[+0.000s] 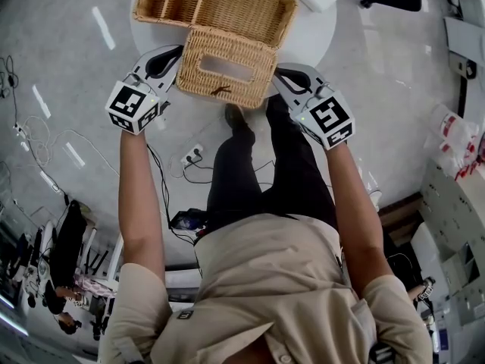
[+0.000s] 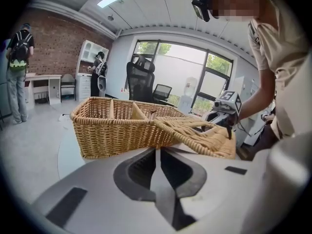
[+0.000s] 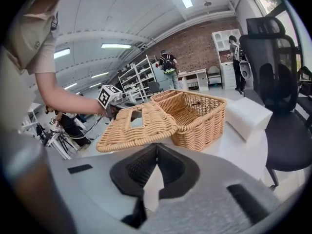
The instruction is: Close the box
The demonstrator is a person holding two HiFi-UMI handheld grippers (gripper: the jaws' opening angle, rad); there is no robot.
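Observation:
A wicker box point(image 1: 220, 4) with a divider stands open on a round white table point(image 1: 314, 35). Its hinged lid point(image 1: 223, 67), with a slot in the middle, tilts out over the table's near edge. My left gripper point(image 1: 176, 51) is shut, with nothing between its jaws, right at the lid's left edge. My right gripper point(image 1: 279, 73) is also shut and empty at the lid's right edge. In the left gripper view the shut jaws point(image 2: 157, 150) point at the box point(image 2: 117, 126) and lid point(image 2: 195, 133). The right gripper view shows its shut jaws point(image 3: 156, 145) under the lid point(image 3: 139, 126).
A white block point(image 3: 246, 116) lies on the table beside the box. A black office chair point(image 3: 273, 72) stands behind the table. Cables and a power strip point(image 1: 193, 155) lie on the floor by the person's legs. People stand at the far brick wall point(image 2: 48, 43).

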